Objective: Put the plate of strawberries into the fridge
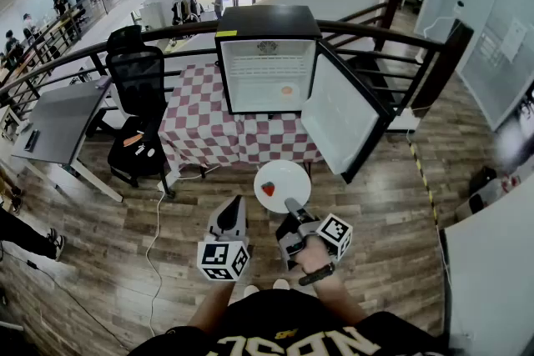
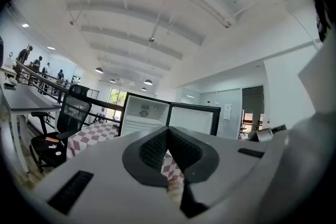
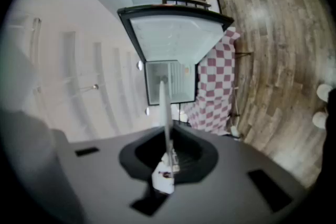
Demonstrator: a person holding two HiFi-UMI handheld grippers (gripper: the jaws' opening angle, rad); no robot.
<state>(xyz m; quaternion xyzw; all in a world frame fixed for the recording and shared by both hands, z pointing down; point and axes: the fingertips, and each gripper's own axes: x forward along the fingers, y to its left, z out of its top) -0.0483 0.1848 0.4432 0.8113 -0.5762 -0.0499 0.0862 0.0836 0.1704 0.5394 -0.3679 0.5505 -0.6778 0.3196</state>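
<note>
Right gripper (image 1: pixel 292 207) pinches the plate (image 1: pixel 288 171) by its near rim, apparently level to retain the strawberry (image 1: pixel 268 188), facing the open fridge (image 1: pixel 267 21); left gripper (image 1: pixel 236 203) is pressed together, empty.

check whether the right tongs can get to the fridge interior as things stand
Probably yes, though not from this spot. The door of the fridge hangs wide open and nothing stands before the opening, but the right tongs, shut on the plate, are short of the table.

Bright even daylight; strong fisheye warp, dark vignetted corners, blurred foreground
</note>
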